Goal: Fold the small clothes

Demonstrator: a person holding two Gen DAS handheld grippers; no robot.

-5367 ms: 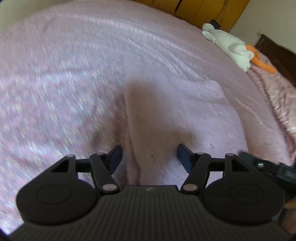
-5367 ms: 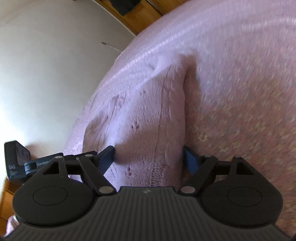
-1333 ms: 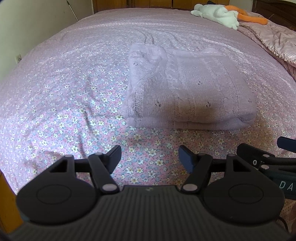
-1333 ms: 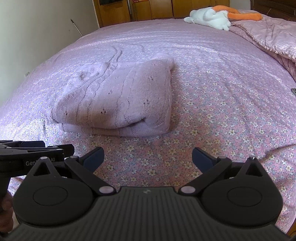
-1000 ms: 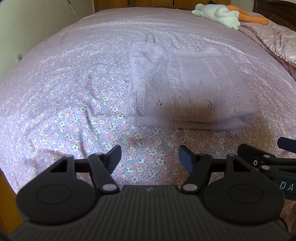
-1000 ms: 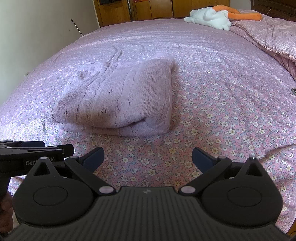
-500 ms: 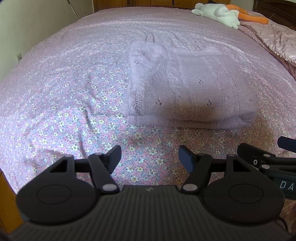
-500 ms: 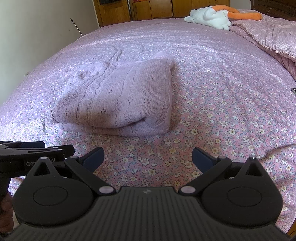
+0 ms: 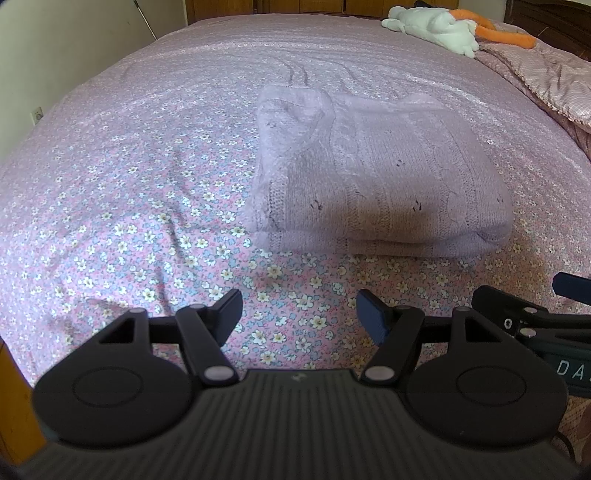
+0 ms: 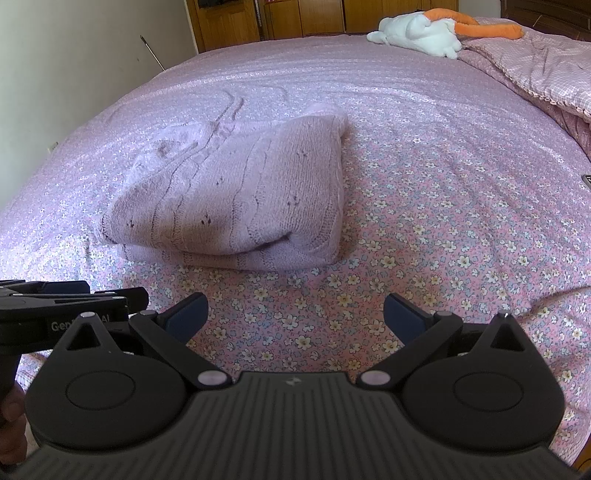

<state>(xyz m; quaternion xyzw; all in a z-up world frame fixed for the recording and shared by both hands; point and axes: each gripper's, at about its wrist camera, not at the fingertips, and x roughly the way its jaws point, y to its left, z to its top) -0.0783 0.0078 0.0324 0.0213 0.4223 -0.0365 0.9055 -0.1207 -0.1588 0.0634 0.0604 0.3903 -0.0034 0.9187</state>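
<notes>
Since the lilac knitted sweater point(image 9: 373, 184) already lies as a compact folded bundle on the flowered bed sheet point(image 9: 122, 192), the folding step looks finished and this moment reads as the pause after release. In the left wrist view the bundle sits in the centre and right of centre of the frame, its stacked layered edge facing the camera; in the right wrist view it lies left of centre point(image 10: 243, 206), with a small gap between layers at its lower right corner. The left gripper point(image 9: 297, 314) hovers at the bottom of its frame with its fingers spread and nothing between them, apart from the sweater. The right gripper point(image 10: 295, 314) is likewise spread wide and empty, above bare sheet. A white plush toy point(image 10: 417, 31) rests at the upper right, near a rumpled pink quilt point(image 10: 535, 62). My judgement: little is left, and the next move calls either for a light press to close that loose corner or for drawing both grippers away and leaving the bundle undisturbed
</notes>
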